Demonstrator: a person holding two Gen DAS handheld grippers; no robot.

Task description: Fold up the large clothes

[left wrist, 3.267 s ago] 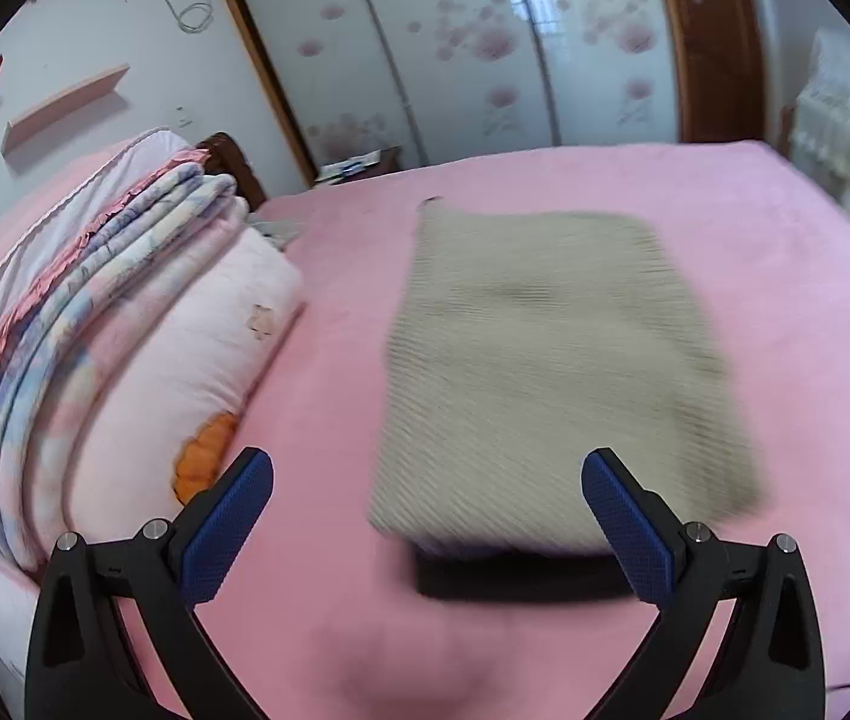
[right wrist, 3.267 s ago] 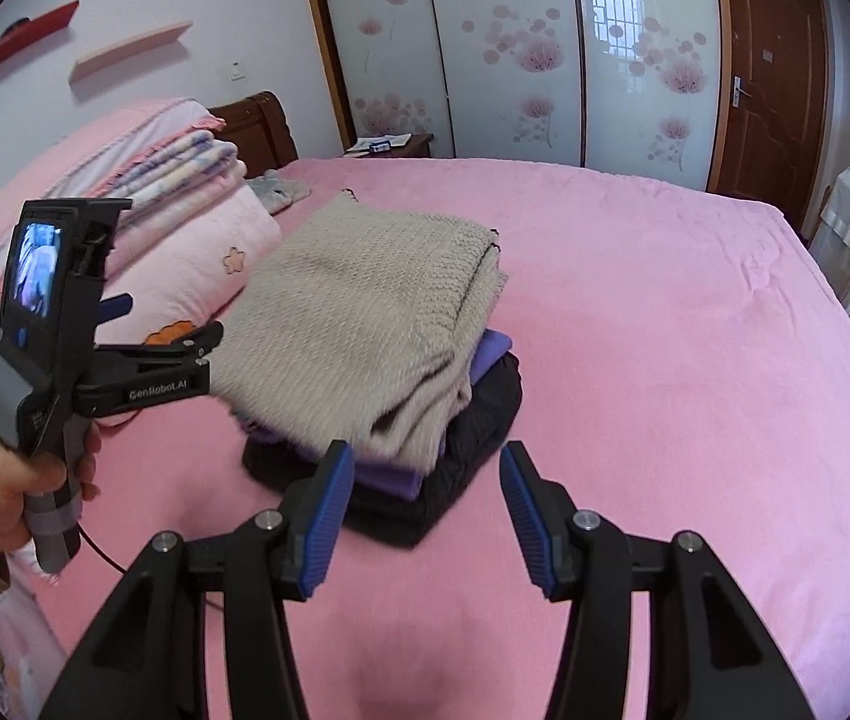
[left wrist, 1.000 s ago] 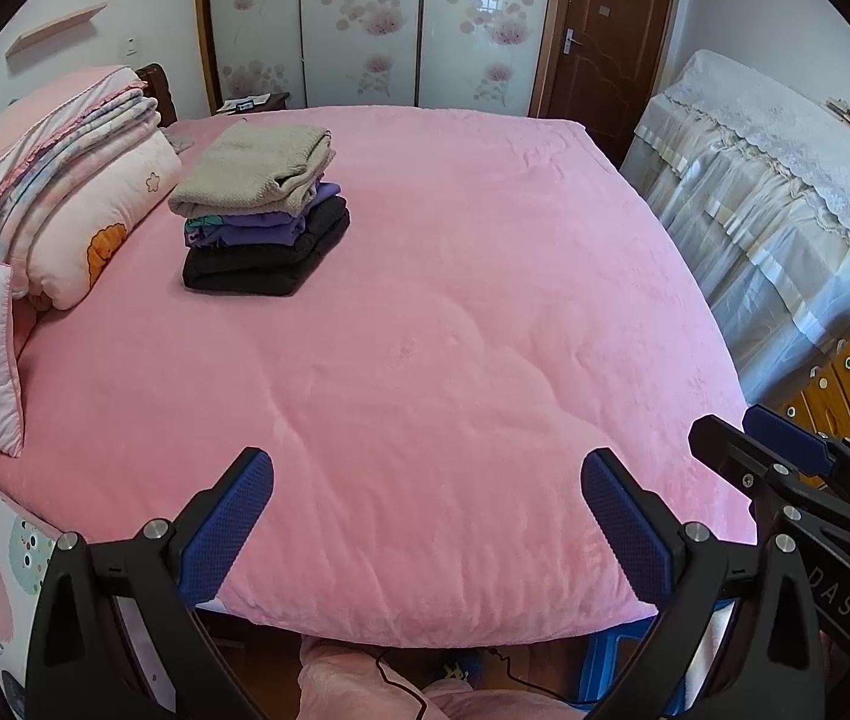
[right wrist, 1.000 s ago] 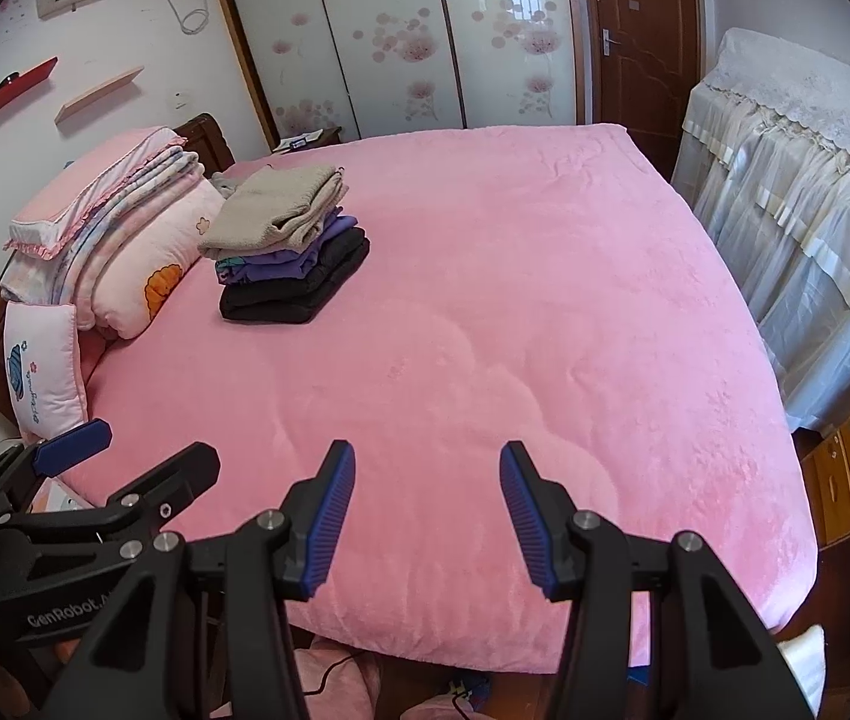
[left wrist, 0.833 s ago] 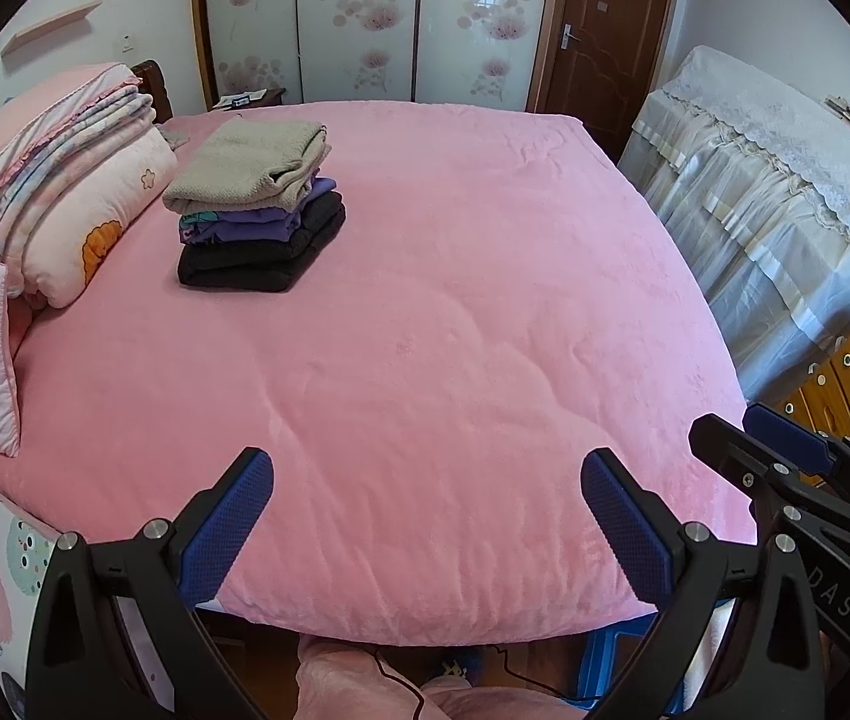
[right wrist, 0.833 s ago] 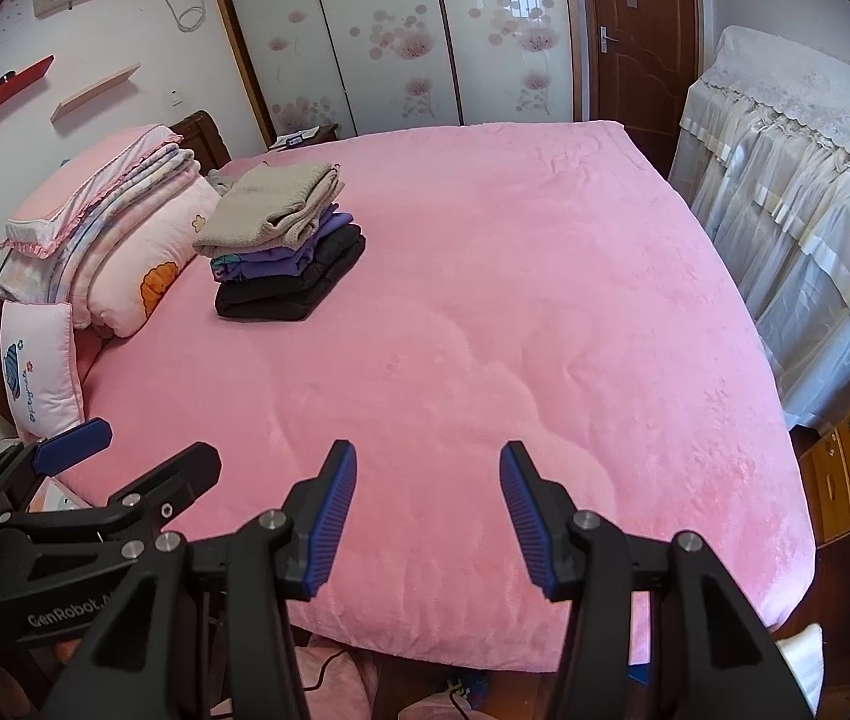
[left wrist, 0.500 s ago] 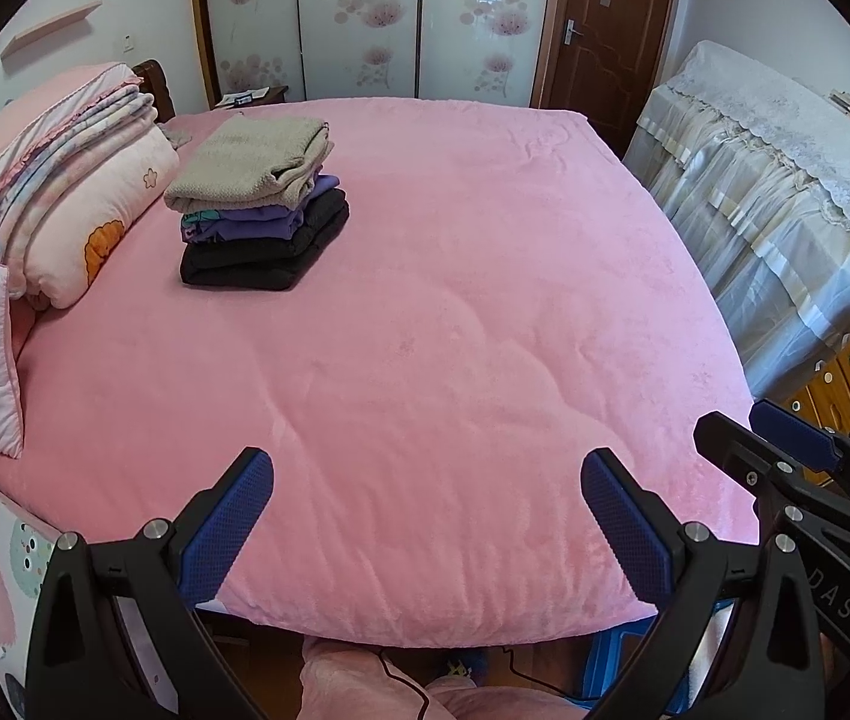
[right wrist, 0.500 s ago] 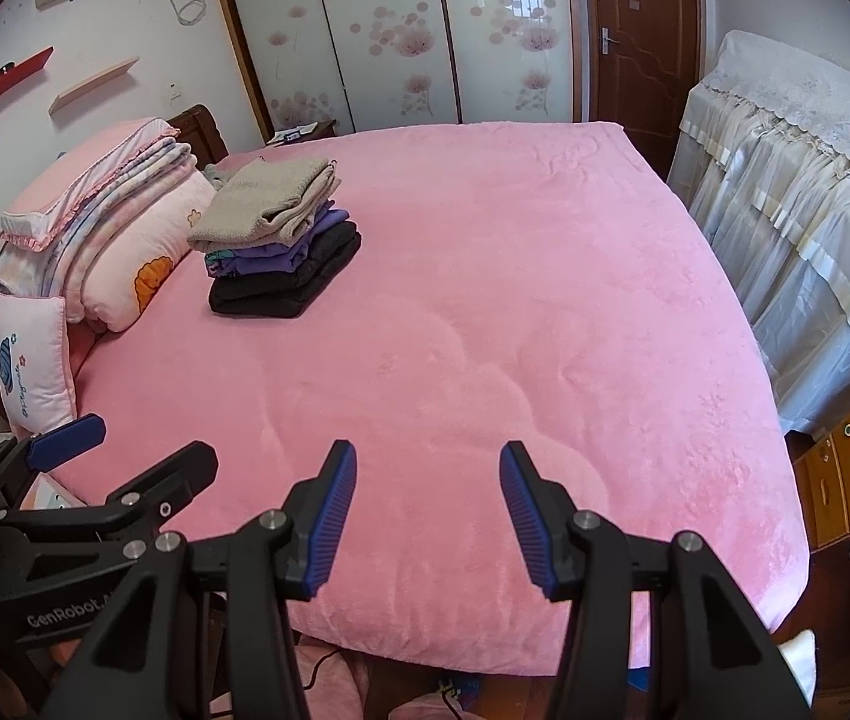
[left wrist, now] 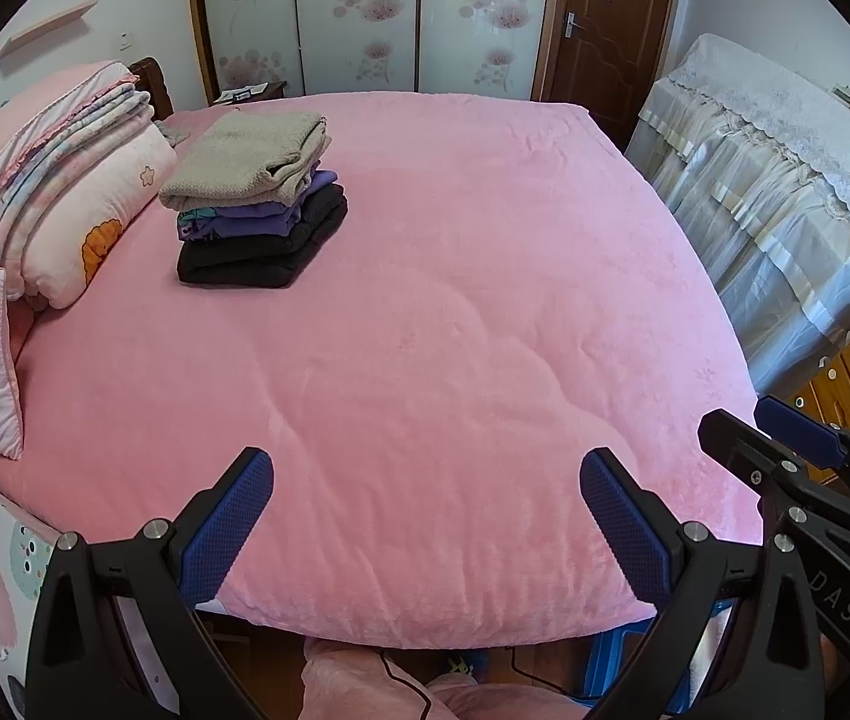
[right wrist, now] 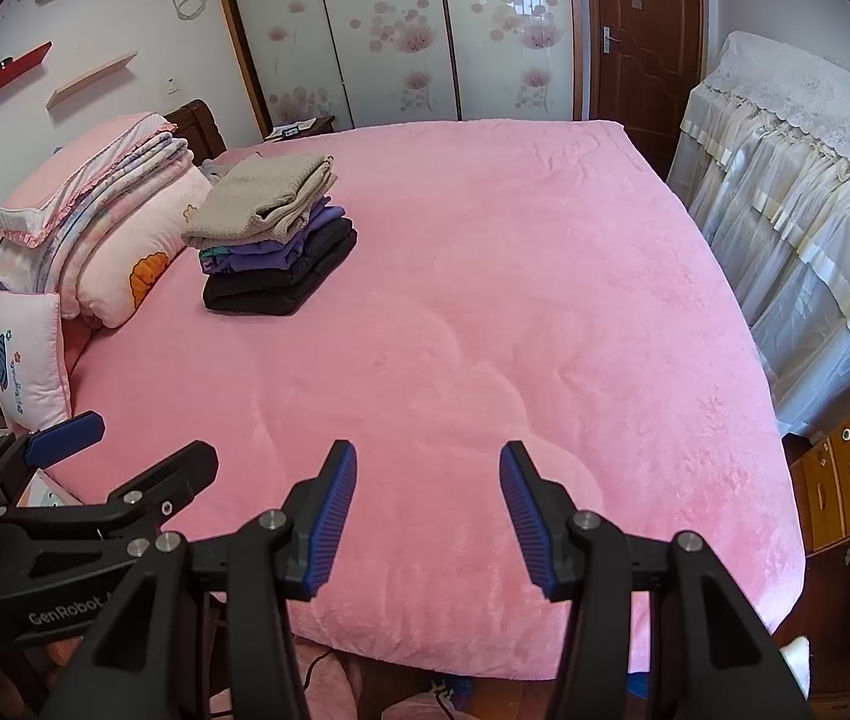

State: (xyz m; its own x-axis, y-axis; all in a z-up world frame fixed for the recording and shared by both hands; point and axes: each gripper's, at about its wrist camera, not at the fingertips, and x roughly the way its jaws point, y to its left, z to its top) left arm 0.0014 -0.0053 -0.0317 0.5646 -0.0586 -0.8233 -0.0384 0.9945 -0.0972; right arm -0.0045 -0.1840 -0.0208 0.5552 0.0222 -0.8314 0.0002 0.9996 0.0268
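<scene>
We hold both tongs over the near edge of the pink bed (left wrist: 455, 312), well away from the clothes. Our left tongs (left wrist: 425, 516) gape wide with nothing between the pads; our right tongs (right wrist: 428, 510) stand partly open, also empty. The folded stack (left wrist: 257, 210) sits at the far left beside the pillows (left wrist: 65, 210): beige sweater (left wrist: 251, 159) on top, purple under it, black at the bottom.

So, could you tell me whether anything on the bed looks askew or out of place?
Nothing stands out. The stack of folded clothes sits tidily on the pink bedspread beside the pillows; the beige top layer overhangs only slightly.
</scene>
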